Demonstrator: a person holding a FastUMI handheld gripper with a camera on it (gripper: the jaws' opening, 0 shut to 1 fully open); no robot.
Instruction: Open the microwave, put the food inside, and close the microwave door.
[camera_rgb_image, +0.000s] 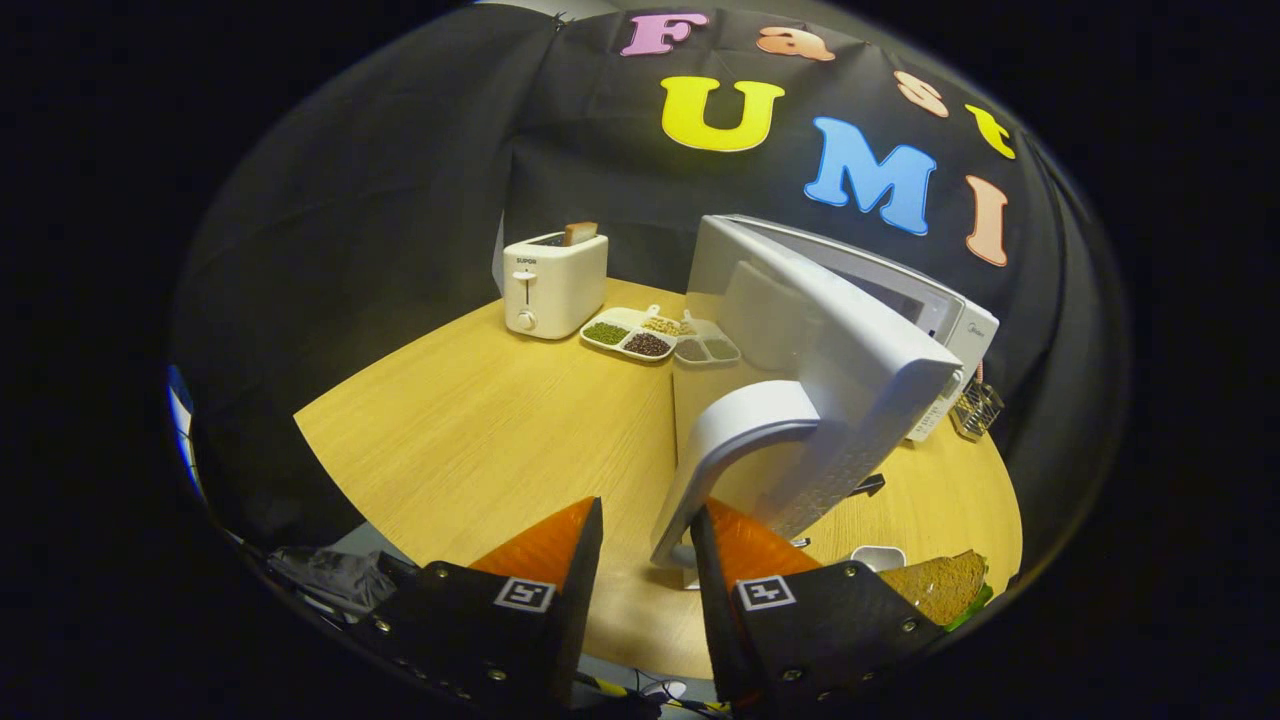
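- Gripper view: the gripper (645, 545) is seen with fingers apart, the microwave door (800, 380) handle just ahead, ungripped.
- The food (945, 585) is set near the table (480, 430) front edge.
- The swinging door could be knocked against the fingers.

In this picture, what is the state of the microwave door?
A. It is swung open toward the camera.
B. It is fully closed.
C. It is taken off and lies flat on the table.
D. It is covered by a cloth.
A: the microwave door stands swung out from the microwave, its handle just ahead of the open tool, whose fingers press on nothing.
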